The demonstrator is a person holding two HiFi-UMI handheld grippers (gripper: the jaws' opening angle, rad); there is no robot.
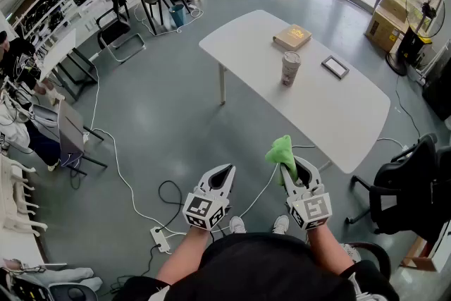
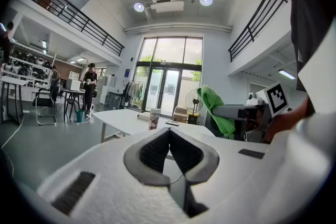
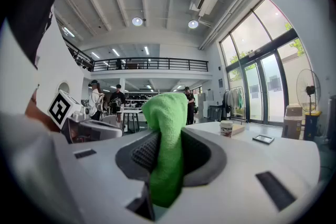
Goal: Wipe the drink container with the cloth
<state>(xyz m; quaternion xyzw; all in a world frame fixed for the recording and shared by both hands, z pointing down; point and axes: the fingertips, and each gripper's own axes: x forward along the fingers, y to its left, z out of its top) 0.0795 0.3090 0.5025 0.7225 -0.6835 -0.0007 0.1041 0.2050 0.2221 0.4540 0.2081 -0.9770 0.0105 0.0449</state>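
Observation:
The drink container (image 1: 290, 68), a paper cup with a lid, stands upright near the middle of the white table (image 1: 352, 123); it also shows far off as the cup (image 2: 154, 118) and as the cup (image 3: 227, 128). My right gripper (image 1: 289, 164) is shut on a green cloth (image 1: 280, 150), which bunches up out of its jaws as the cloth (image 3: 165, 134) and appears as the cloth (image 2: 215, 108) from the left. My left gripper (image 1: 227, 170) is shut with nothing in it. Both grippers are held over the floor, well short of the table.
A tan box (image 1: 292, 36) and a dark tablet-like slab (image 1: 335, 66) lie on the table near the cup. A black office chair (image 1: 402, 187) stands at the right. White cables and a power strip (image 1: 159, 239) cross the floor. People work at desks far left.

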